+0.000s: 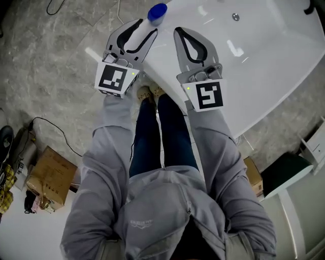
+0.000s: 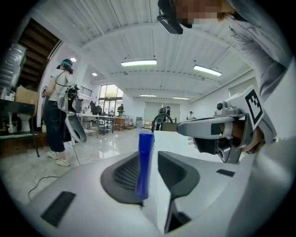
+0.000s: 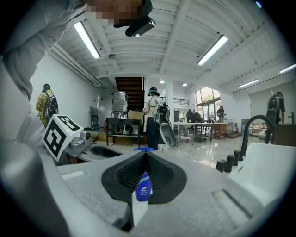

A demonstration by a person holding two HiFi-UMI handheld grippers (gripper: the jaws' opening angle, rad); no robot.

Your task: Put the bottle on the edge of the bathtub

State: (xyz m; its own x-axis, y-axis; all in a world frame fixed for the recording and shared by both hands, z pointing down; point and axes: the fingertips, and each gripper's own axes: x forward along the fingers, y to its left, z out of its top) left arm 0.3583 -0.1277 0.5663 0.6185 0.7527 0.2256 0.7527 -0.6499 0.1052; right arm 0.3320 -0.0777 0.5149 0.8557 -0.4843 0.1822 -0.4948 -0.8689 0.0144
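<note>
At the glossy white bathtub's near rim (image 1: 162, 61), holding the white blue-capped plastic bottle (image 1: 157, 12) upright, clamped tight in the nearer left gripper (image 1: 144, 29).

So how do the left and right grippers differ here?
The left gripper holds the blue-capped bottle in its jaws; the right gripper has its jaws shut on nothing. The left gripper lies at the edge of the bathtub, the right gripper further over it. Both point the same way.
</note>
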